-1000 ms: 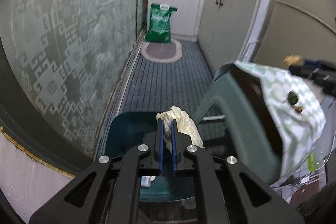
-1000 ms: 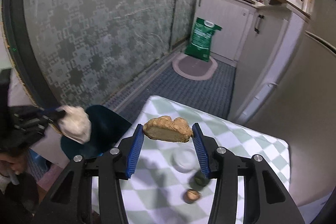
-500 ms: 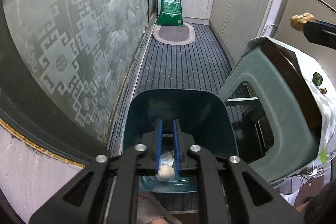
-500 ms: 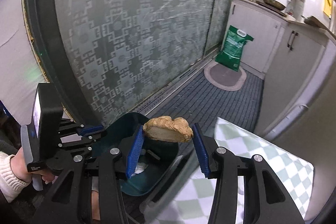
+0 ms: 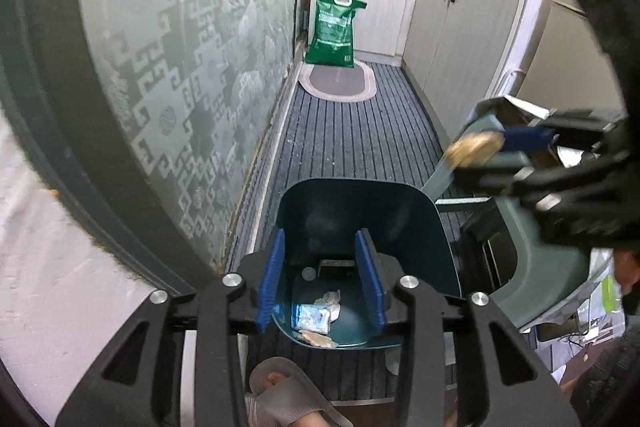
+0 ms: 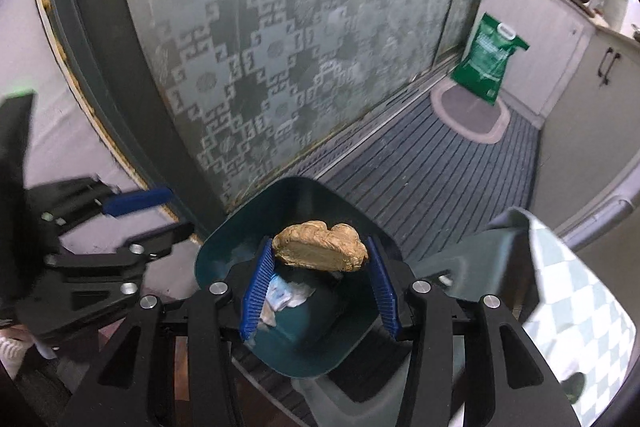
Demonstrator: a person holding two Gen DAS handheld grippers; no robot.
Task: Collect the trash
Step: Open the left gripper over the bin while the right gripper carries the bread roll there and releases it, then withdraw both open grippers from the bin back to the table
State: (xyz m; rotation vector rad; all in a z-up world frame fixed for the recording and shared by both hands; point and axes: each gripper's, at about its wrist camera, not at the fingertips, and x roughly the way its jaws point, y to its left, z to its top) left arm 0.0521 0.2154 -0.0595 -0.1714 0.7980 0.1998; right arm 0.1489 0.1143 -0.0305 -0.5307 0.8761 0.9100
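While the left gripper (image 5: pixel 320 279) hangs directly above the teal bin (image 5: pixel 436 227), its jaws have just been opening and stand apart with nothing between them; below them a pale wrapper (image 5: pixel 311 317) and crumpled tissue (image 5: pixel 330 298) already lie on the bin's floor. Right of the bin in this left-wrist view, the right gripper (image 5: pixel 486 153) arrives blurred with a bread piece (image 5: pixel 472 149) at its tip, and a collision between the two tools over the bin's narrow mouth is a plausible risk. A slippered foot (image 5: pixel 288 387) near the bin's front edge could catch dropped scraps. Seen from the right wrist, the right gripper (image 6: pixel 320 279) is clamped on the bread piece (image 6: pixel 320 247), held only at the blue pad tips over the bin (image 6: pixel 224 247); so shallow a hold might slip early, or a release nearer the stool (image 6: pixel 472 259) could let the bread strike the rim and fall outside. The bread hides part of the bin's floor, the left gripper (image 6: pixel 132 215) left of the bin is motion-blurred, and the checked cloth (image 6: pixel 580 307) is cut off at the frame edge.
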